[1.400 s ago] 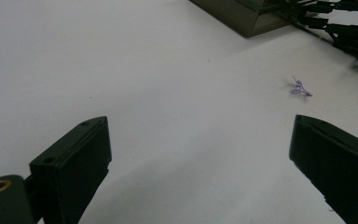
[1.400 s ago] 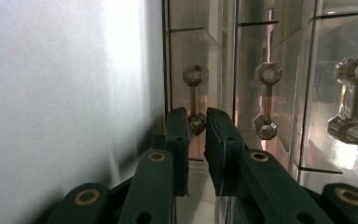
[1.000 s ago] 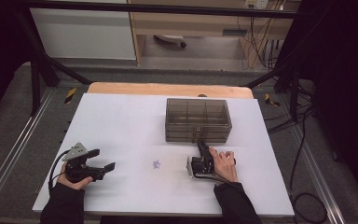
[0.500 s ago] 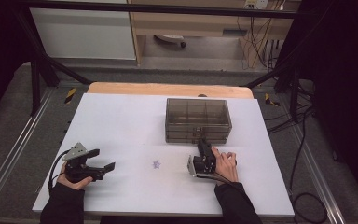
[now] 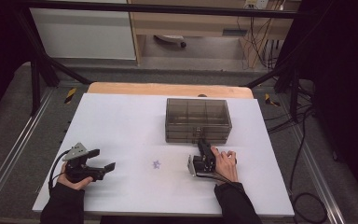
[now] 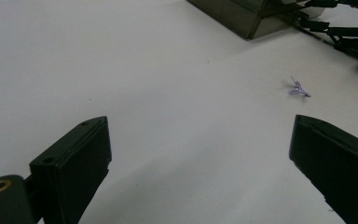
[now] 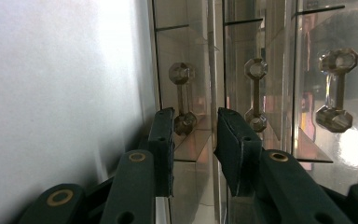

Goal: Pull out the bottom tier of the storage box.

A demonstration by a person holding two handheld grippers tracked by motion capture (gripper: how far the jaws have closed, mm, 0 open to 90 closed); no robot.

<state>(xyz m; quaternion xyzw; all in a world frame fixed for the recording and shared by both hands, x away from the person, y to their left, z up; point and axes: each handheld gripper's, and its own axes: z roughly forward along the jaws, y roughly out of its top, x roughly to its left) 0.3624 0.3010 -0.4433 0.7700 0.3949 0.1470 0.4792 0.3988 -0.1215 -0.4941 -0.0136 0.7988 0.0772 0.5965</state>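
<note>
Gently now: right gripper at the smoky drawer box mid-table, jaws narrowly apart, just closing beside the lowest drawer's handle, not gripping. Centre on the handle, clamp, pull straight. Left gripper wide apart, idle.

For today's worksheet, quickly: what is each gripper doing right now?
Left gripper: open, holding nothing.
Right gripper: jaws narrowly apart at a drawer handle, just closing; grip cannot be told.
</note>
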